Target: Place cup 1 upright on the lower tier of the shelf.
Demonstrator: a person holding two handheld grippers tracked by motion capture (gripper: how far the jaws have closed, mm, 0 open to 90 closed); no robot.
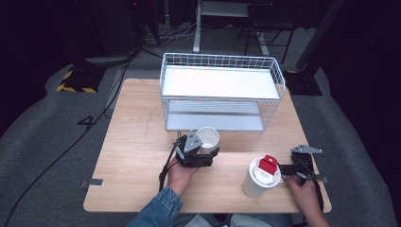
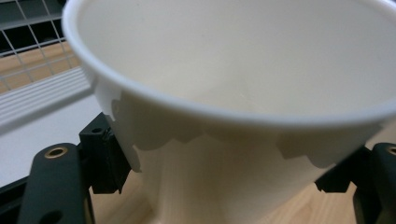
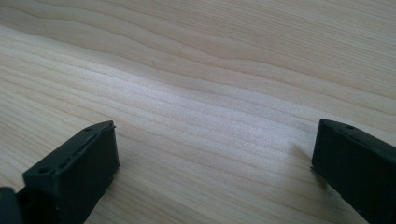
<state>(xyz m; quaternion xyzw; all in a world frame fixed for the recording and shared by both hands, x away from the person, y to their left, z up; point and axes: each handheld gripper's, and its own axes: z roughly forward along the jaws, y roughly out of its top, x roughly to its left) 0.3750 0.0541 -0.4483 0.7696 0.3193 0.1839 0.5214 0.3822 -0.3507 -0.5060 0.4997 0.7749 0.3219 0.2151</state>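
Note:
My left gripper (image 1: 204,153) is shut on an empty white paper cup (image 1: 208,137), held upright just above the wooden table (image 1: 137,156) in front of the wire rack. In the left gripper view the cup (image 2: 243,70) is very close, and the black jaws of my left gripper (image 2: 224,163) press on its lower wall from both sides. My right gripper (image 1: 294,170) rests at the table's right front, just right of a taller white cup (image 1: 257,182) with a lid and a red piece (image 1: 268,165) on top. In its own view my right gripper (image 3: 215,172) is open over bare wood.
A white wire rack (image 1: 222,92) with two shelves stands at the back middle of the table. Its lower shelf (image 2: 42,102) lies just behind the held cup. Dark floor, cables and chair legs surround the table.

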